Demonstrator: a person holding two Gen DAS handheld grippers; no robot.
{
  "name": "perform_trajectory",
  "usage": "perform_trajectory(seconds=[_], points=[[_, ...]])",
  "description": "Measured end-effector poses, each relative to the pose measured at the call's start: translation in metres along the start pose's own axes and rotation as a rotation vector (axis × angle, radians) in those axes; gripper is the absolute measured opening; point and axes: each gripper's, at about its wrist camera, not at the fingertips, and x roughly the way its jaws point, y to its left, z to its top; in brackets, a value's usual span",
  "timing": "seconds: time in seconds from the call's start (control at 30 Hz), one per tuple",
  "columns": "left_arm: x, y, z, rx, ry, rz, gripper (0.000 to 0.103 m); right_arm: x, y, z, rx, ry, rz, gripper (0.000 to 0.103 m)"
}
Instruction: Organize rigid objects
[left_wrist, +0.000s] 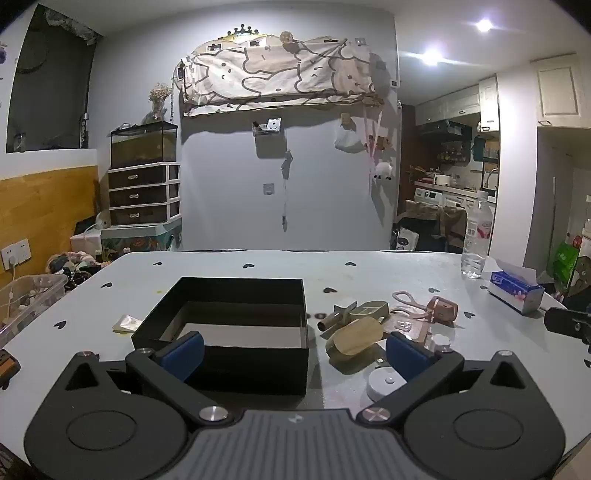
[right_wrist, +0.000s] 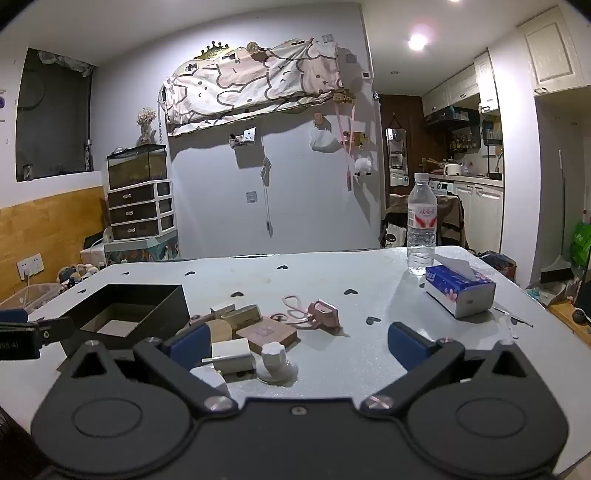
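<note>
An open black box (left_wrist: 229, 354) stands on the table, seen left in the right wrist view (right_wrist: 147, 306). A pile of small rigid objects lies to its right: a wooden lid (left_wrist: 354, 334), a beige holder (left_wrist: 369, 310), a pink padlock-shaped item (left_wrist: 443, 308) with a strap, a white round puck (left_wrist: 384, 382), a brown square block (right_wrist: 267, 334), a white charger (right_wrist: 231, 354) and a white knob (right_wrist: 275, 360). My left gripper (left_wrist: 295, 350) is open and empty, in front of the box. My right gripper (right_wrist: 295, 343) is open and empty, near the pile.
A water bottle (right_wrist: 421, 229) and a blue tissue pack (right_wrist: 458, 290) stand at the table's far right. A small translucent piece (left_wrist: 125, 323) lies left of the box. The table (right_wrist: 332, 280) has heart stickers. Drawers and a tank stand behind.
</note>
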Motion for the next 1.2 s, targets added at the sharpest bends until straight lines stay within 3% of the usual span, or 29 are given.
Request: perform_trajectory(seconds=[1.2], points=[[-0.0027,-0.0048,0.005,-0.006,-0.006,-0.01,0.103,-0.0027,-0.0004,0.0003,0.004,-0.005,0.002,0.103]])
